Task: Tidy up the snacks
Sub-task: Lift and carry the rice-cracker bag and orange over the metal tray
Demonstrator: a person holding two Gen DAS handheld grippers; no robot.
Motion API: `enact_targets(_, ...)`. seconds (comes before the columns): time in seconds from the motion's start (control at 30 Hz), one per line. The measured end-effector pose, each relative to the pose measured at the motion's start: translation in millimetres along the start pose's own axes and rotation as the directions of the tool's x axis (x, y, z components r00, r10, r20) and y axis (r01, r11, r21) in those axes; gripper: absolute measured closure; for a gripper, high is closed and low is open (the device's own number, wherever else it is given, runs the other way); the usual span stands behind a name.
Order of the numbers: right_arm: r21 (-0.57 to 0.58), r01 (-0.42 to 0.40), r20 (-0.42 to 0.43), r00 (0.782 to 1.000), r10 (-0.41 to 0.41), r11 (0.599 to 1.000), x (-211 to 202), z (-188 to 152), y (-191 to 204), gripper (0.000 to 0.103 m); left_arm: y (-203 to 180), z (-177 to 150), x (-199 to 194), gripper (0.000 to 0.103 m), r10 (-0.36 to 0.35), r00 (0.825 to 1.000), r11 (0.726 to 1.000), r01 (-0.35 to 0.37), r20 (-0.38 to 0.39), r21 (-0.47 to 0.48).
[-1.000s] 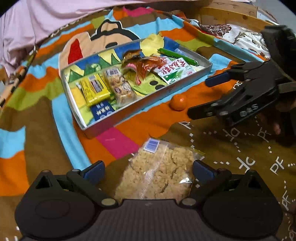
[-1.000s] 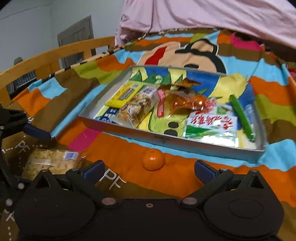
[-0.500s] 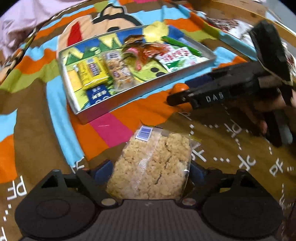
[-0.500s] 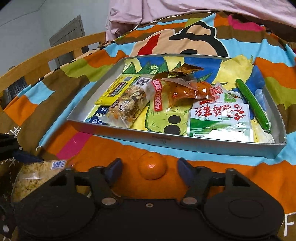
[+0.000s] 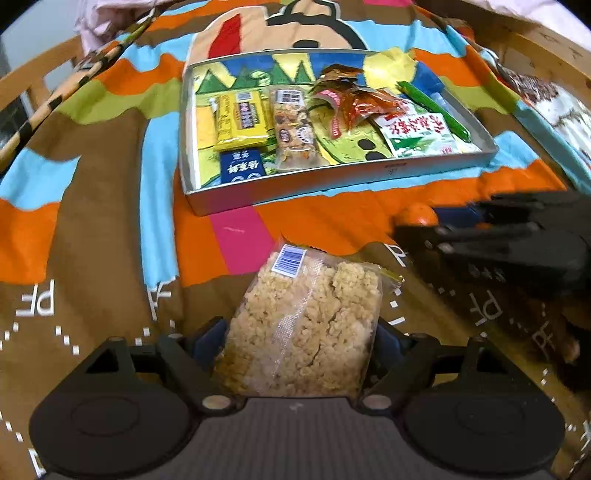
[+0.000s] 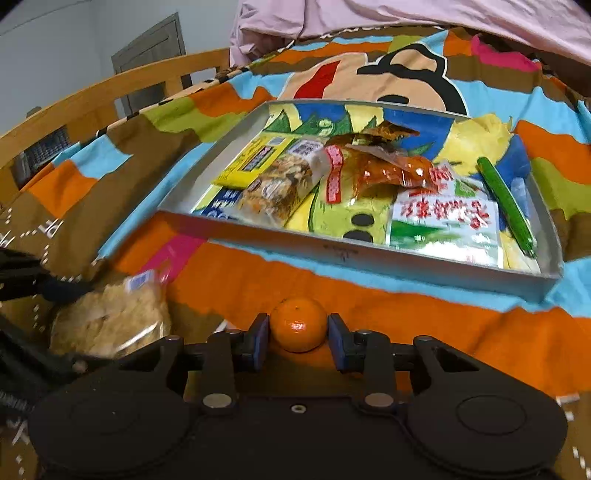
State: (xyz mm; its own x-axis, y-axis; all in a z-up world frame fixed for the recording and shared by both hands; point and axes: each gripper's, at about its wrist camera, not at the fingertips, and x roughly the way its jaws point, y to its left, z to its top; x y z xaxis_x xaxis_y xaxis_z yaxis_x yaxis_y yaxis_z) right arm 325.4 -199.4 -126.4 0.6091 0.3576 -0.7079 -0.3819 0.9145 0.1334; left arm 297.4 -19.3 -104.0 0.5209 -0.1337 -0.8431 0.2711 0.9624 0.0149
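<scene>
My left gripper (image 5: 301,341) is shut on a clear bag of puffed rice cake (image 5: 304,325), held just above the blanket. The bag also shows at the left of the right wrist view (image 6: 110,317). My right gripper (image 6: 298,334) is shut on a small orange mandarin (image 6: 298,328); the mandarin peeks out beside that gripper in the left wrist view (image 5: 419,216). A shallow silver tray (image 5: 332,182) lies ahead, also in the right wrist view (image 6: 369,256). It holds several snack packets: a yellow pack (image 5: 240,120), a nut bar (image 5: 295,129), a red-orange pouch (image 5: 354,103), a green-white sachet (image 5: 417,138).
Everything sits on a colourful cartoon blanket (image 5: 110,206) on a bed. A wooden bed rail (image 6: 92,96) runs along the left, with a pink quilt (image 6: 406,18) behind the tray. A green stick (image 6: 506,203) lies at the tray's right side.
Both grippers closed: the left on the rice cake bag, the right on the mandarin. Both have since lifted a little and the left view has turned toward the tray.
</scene>
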Motion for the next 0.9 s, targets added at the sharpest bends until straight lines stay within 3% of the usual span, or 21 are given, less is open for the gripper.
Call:
enact_targets(0.23, -0.029, -0.030, -0.055, 0.998, 0.029, 0.999, -25, -9, 11, 0.067, 1, 0, -3, 0.017, -0.010, 1.000, 1.000, 0.010, 0.000, -0.018)
enact_targets(0.53, -0.012, -0.049, -0.056, 0.997, 0.049, 0.999, -20, -11, 10, 0.064, 3, 3, 2, 0.019, -0.025, 1.000, 1.000, 0.025, 0.002, -0.007)
enact_targets(0.9, -0.067, -0.007, -0.039, 0.999, 0.005, 0.998, -41, -20, 27, 0.067, 0, -4, -14, 0.024, -0.046, 0.999, 0.999, 0.046, 0.003, -0.027)
